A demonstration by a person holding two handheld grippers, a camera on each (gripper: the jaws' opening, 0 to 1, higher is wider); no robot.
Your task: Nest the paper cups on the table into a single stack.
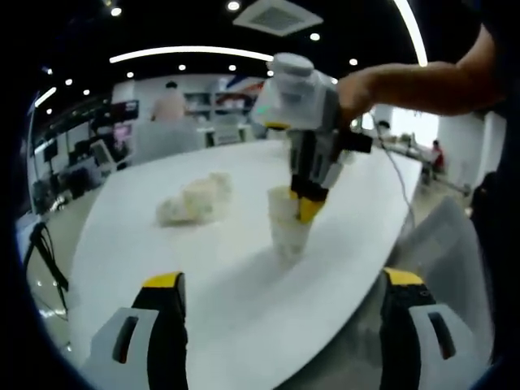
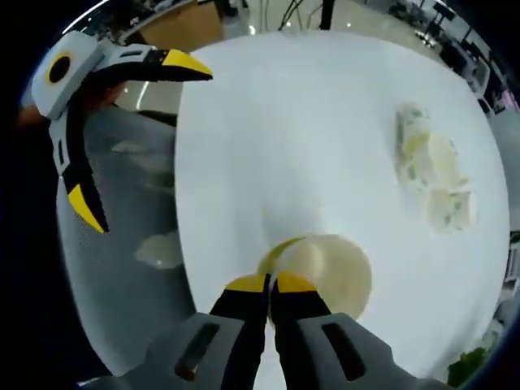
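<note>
In the left gripper view, the left gripper (image 1: 280,325) sits nearest, its yellow-tipped fingers (image 1: 162,283) wide apart over bare white surface (image 1: 219,292), holding nothing. Past them, toward one o'clock, stands the upright stack of paper cups (image 1: 288,223); the right gripper (image 1: 307,203) comes down from above and its fingers pinch the rim of the top cup. A person's hand (image 1: 357,93) grips that tool, the forearm running off to the upper right. Farther out, at eleven o'clock, lie more cups on their sides (image 1: 195,201), blurred into a pale lump so their count cannot be told.

The right gripper view looks straight down. The right gripper (image 2: 270,284) has its fingers pressed together on the near rim of the top cup (image 2: 329,272), which hides the rest of the stack beneath it. The left gripper (image 2: 142,138) shows at ten o'clock, spread open. At two o'clock the lying cups (image 2: 431,171) show a faint green print.
</note>
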